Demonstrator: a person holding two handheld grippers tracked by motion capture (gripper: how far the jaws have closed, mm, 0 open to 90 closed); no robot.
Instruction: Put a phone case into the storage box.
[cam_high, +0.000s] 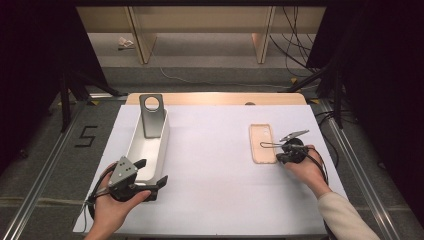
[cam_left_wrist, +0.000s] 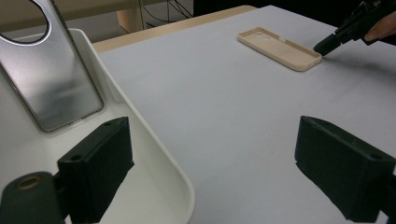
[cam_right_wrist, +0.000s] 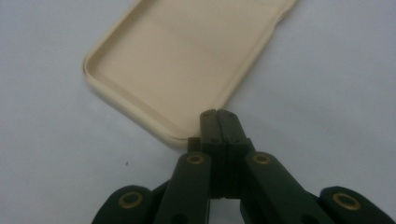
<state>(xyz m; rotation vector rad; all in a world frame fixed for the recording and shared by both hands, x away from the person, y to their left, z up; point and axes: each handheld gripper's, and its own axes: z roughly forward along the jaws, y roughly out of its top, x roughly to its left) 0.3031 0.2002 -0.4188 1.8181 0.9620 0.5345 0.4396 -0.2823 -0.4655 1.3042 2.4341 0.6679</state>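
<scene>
My right gripper (cam_right_wrist: 218, 116), jaws pressed together, tips at beige plastic phone case (cam_right_wrist: 187, 60): light, thin, flexible; pinch its raised rim. Left gripper (cam_left_wrist: 224, 168) wide, empty.

White table (cam_high: 220, 200); grey floor (cam_high: 45, 165); wooden shelving (cam_high: 200, 20).

The left gripper (cam_left_wrist: 212, 172) has its two black fingers (cam_left_wrist: 95, 170) spread wide apart, one hanging inside the white tray (cam_left_wrist: 159, 154), the other over the pale bench (cam_left_wrist: 224, 107). A silvery phone case (cam_left_wrist: 51, 88) with a round camera cutout leans upright against the tray's far wall. Farther off, a beige phone case (cam_left_wrist: 280, 49) lies flat, open side up. The right gripper (cam_left_wrist: 329, 44), held by a hand (cam_left_wrist: 383, 29), has its tip at the near corner of that case.
</scene>
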